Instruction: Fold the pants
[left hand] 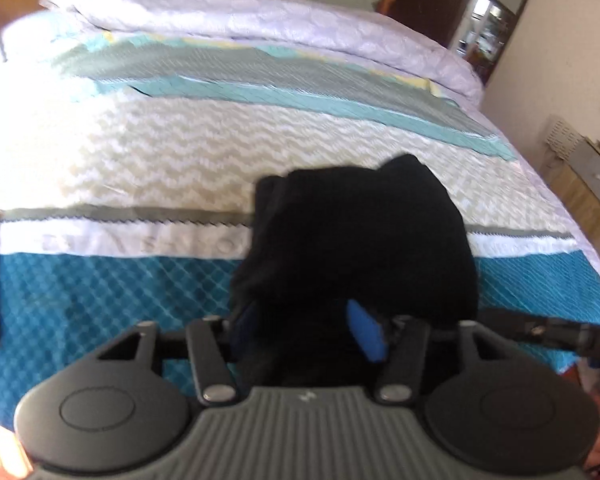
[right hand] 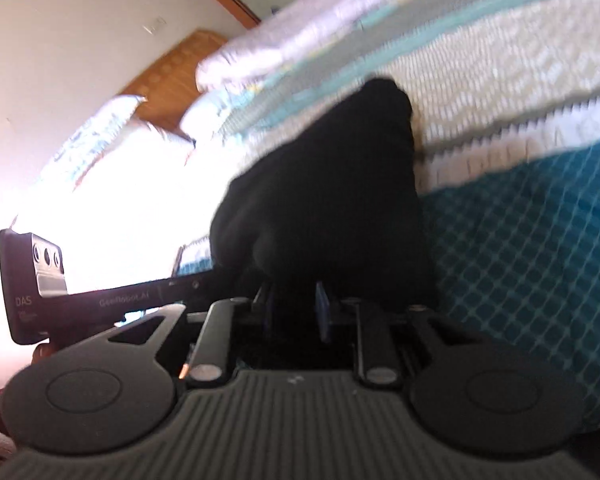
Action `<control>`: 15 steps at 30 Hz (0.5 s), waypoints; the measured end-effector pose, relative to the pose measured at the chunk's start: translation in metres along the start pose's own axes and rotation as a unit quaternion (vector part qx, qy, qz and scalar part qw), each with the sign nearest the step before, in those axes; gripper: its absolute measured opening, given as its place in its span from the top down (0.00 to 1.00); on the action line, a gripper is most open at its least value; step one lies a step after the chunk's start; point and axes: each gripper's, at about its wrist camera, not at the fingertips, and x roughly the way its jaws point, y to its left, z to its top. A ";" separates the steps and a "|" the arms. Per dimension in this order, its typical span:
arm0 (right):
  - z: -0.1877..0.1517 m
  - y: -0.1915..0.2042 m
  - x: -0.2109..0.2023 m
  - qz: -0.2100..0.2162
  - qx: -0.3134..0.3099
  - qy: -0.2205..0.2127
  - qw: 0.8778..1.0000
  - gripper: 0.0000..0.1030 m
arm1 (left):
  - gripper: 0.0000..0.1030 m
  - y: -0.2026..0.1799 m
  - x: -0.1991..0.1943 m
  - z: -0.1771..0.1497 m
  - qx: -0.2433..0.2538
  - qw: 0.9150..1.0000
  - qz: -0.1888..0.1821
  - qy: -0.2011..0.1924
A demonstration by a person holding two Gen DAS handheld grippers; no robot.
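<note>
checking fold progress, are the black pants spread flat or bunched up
Bunched up: the black fabric pants sit as a compact dark heap on the quilted teal and cream bedspread, no legs laid out.

Strong daylight blows out the bed (left hand: 148, 152) along its left side in both fisheye views, everything is motion-blurred, and straight lines bow toward the frame edges.

Black pants (left hand: 360, 240) block the left gripper (left hand: 304, 332) toward 12 o'clock; bedspread (left hand: 100, 280) lies bare toward 9 o'clock; folded duvet (left hand: 260, 16) bounds the far edge.
</note>
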 end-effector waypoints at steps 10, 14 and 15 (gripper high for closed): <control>0.002 0.009 0.002 -0.039 -0.034 -0.012 0.999 0.71 | 0.47 0.006 0.001 -0.002 -0.009 0.997 0.070 0.008; 0.001 0.009 0.003 -0.066 -0.043 -0.010 0.997 0.71 | 0.47 0.004 0.004 -0.003 -0.001 0.997 0.077 0.007; 0.000 0.008 0.005 -0.075 -0.043 -0.007 0.996 0.71 | 0.47 0.004 0.005 -0.004 0.000 0.997 0.078 0.008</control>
